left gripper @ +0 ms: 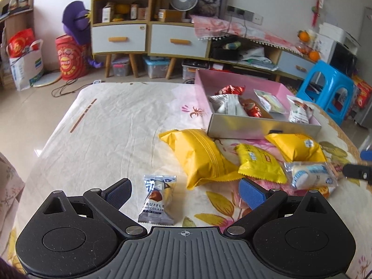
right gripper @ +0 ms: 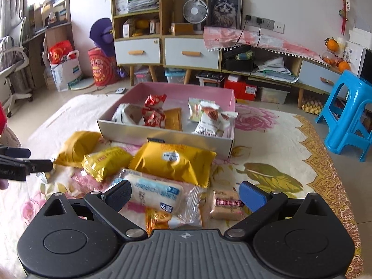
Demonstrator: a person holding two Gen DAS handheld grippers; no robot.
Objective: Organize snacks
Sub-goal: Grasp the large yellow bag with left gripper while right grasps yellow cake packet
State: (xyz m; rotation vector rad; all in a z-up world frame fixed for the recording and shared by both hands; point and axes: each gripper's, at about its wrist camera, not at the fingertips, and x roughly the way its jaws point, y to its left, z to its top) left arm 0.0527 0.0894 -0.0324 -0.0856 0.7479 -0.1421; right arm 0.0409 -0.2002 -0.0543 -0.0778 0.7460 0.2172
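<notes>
Left claw (left gripper: 183, 194) released, jaws spread wide, hovering low over the bench cloth (left gripper: 111, 125). Truffle chocolate packet (left gripper: 158, 201) lies flat between the fingers, nearer the left one, touching neither.

Right claw (right gripper: 184, 194) also released, nothing held. Clear-wrapped white roll (right gripper: 154, 195) sits just inside its left finger; a small tan biscuit pack (right gripper: 226, 204) just inside the right one.

Pink box (right gripper: 162, 137) stands beyond the loose snacks, already holding red, white and tan packets. Three yellow pouches still lie outside, just in front of it — large yellow bag (left gripper: 200, 155), small yellow pack (left gripper: 260, 165), yellow pillow pack (right gripper: 173, 160).

Handling, as judged:
- Truffle packet: light, glossy film, likely slippery. Crimped ends flimsy — pinch across the bulged middle.
- White roll: soft, will squash; light closure across its width.
- Yellow pouches: air-filled, yielding, contents may crumble; take by an end seam or gently across the body.
</notes>
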